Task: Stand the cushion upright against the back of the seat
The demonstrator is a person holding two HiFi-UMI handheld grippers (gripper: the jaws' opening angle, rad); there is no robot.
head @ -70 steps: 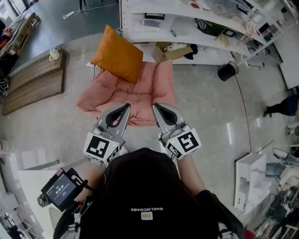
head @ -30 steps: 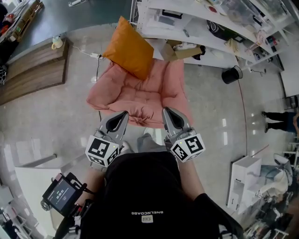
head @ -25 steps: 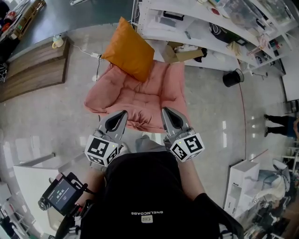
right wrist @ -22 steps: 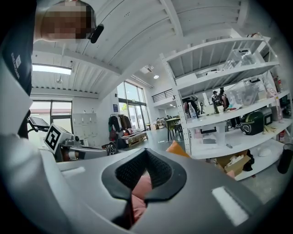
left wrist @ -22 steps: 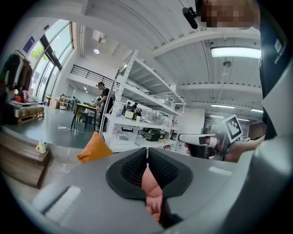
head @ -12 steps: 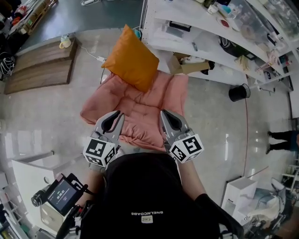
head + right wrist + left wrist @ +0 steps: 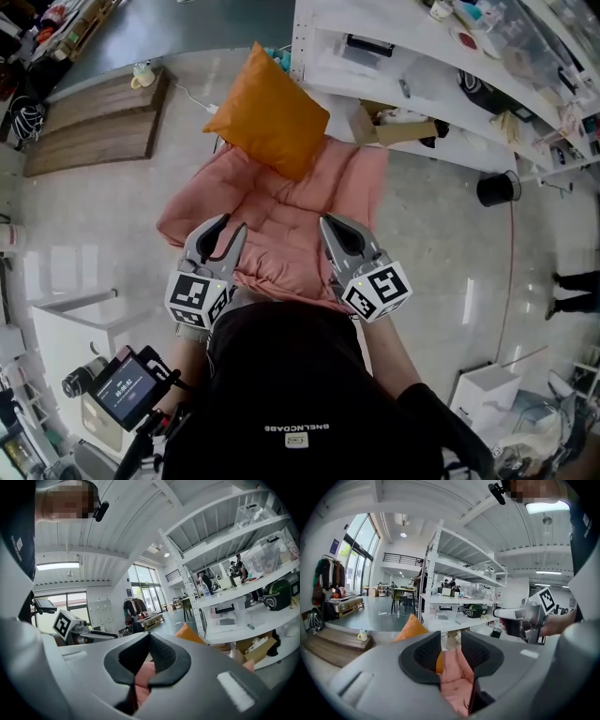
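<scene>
Nearest, the left gripper (image 7: pixel 220 232) and the right gripper (image 7: pixel 336 234) are held side by side ahead of the person's body, over the near edge of the seat (image 7: pixel 300 220). The left gripper's jaws are found partly apart, having just been opening; nothing lies between them, and only the distant seat and cushion are seen through the gap. The right gripper's jaws are closed together on nothing. Neither gripper is in contact with the cushion. An approach is judged to be under way, with the left jaws being readied for a grip.

The seat, a pink padded floor chair, is laid on the floor (image 7: pixel 103 253), its back at the far end. The orange cushion (image 7: pixel 269 112) is found at the seat's far left, stood on one corner and tilted against that back. It is judged to be propped askew, so squaring it upright remains to be done.

The floor is pale, glossy and marked by reflections. A wooden platform (image 7: pixel 94 122) is noted at far left. White shelving (image 7: pixel 422 56), well loaded, runs along the far right, with a cardboard box (image 7: pixel 403 127) beneath it, just beyond the seat.
</scene>
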